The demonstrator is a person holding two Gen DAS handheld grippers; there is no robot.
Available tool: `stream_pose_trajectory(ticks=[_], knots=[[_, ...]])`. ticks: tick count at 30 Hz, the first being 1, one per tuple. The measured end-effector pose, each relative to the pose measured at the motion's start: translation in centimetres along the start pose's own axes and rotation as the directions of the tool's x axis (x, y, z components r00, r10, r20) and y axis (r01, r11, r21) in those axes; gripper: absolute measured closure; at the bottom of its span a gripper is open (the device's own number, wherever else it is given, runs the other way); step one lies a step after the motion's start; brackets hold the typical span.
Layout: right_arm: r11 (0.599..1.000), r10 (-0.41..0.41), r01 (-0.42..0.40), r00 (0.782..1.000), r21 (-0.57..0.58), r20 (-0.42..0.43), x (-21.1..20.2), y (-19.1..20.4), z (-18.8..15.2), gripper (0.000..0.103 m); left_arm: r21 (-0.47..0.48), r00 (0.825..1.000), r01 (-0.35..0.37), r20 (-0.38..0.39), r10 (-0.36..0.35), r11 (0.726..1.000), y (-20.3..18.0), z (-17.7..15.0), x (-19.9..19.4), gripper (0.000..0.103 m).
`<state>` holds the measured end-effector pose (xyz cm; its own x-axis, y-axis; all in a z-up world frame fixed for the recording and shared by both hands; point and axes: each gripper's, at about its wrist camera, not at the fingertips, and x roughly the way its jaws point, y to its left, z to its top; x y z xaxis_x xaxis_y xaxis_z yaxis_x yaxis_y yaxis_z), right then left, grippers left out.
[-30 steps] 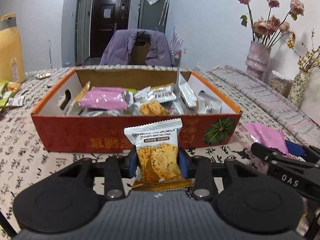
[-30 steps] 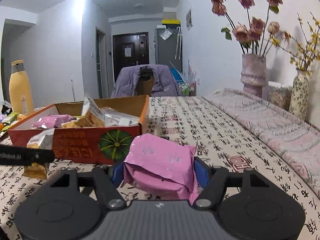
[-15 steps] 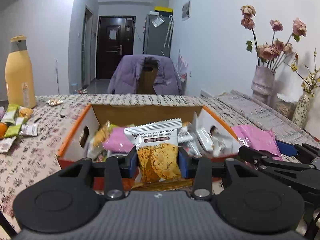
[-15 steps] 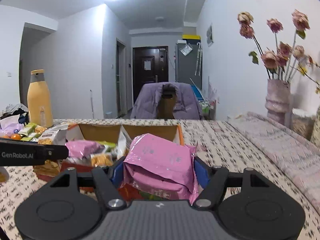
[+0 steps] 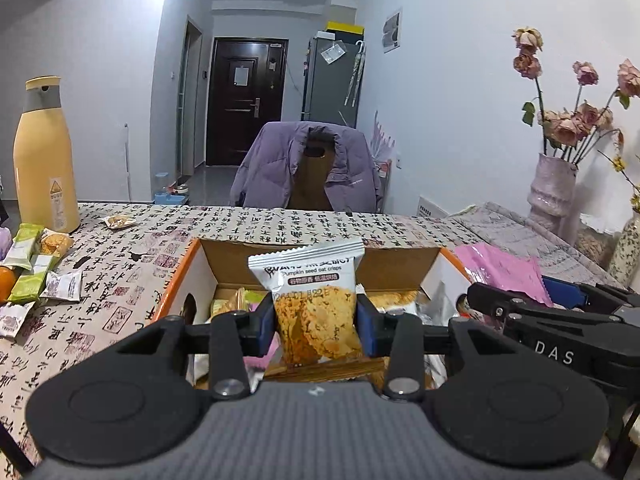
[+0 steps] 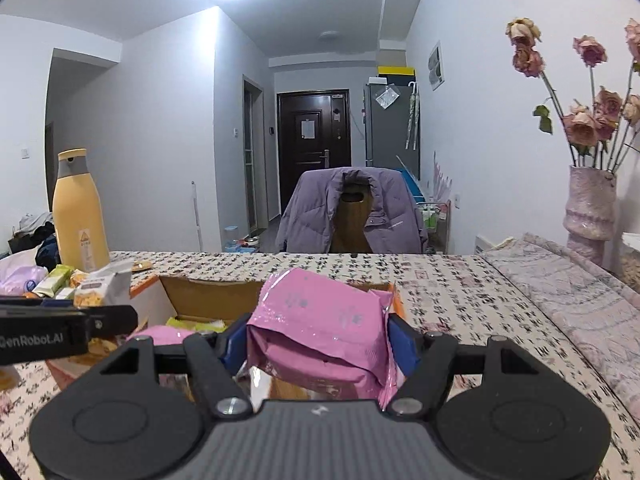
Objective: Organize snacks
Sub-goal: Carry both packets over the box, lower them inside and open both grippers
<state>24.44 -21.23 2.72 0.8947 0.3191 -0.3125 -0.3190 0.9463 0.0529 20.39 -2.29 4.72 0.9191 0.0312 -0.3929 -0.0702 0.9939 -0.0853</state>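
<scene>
My left tongs (image 5: 316, 322) pinch an upright pumpkin seed oat crisp packet (image 5: 314, 304), and my right tongs (image 6: 318, 344) clamp a pink snack pack (image 6: 324, 328). Both hang over the open cardboard box (image 5: 180, 276) of snacks on the patterned counter (image 5: 168, 232). Beyond it, a purple jacket (image 5: 272, 168) drapes a chair.

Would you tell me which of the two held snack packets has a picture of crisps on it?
The white packet in the left tool; the right tool holds a plain pink packet.
</scene>
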Motion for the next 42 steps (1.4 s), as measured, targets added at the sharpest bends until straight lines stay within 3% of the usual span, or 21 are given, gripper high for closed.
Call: stream_pose_trajectory(ticks=[14,21,26,27,30,31,32,42], knots=[[0.999,0.024,-0.025,1.0,0.026,0.015,4.9,0.8,0.8,0.034,-0.044,0.999,-0.045,0.004,0.045,0.998,1.7,0.8,4.8,0.062],[0.998,0.052,-0.052,0.999,0.044,-0.006,5.5,0.2,-0.1,0.033,-0.041,1.0,-0.017,-0.026,0.016,0.999,2.3,-0.4,6.1,0.062],[0.998,0.055,-0.054,0.998,0.033,-0.023,5.4,0.3,-0.5,0.025,-0.064,1.0,-0.005,-0.021,0.004,0.998,3.1,-0.6,6.0,0.061],[0.998,0.053,-0.052,0.998,0.033,-0.023,5.3,0.3,-0.5,0.02,-0.073,1.0,-0.004,-0.018,0.002,0.997,3.3,-0.6,5.9,0.059],[0.998,0.043,-0.042,0.999,0.036,-0.009,4.9,0.2,-0.5,0.009,-0.095,1.0,-0.005,-0.008,0.004,0.995,3.7,-0.5,5.6,0.031],[0.998,0.039,-0.039,0.999,0.04,-0.007,4.8,0.1,-0.6,0.0,-0.104,1.0,-0.013,-0.002,0.013,0.995,3.9,-0.5,5.5,0.013],[0.998,0.035,-0.035,0.999,0.045,-0.005,4.8,0.0,-0.6,0.0,-0.113,1.0,-0.02,0.009,0.021,0.993,4.1,-0.5,5.3,0.0],[0.998,0.032,-0.031,0.999,0.054,-0.005,5.1,-0.1,-0.7,0.0,-0.138,0.998,0.003,0.066,0.006,0.99,4.1,-0.2,4.6,0.0]])
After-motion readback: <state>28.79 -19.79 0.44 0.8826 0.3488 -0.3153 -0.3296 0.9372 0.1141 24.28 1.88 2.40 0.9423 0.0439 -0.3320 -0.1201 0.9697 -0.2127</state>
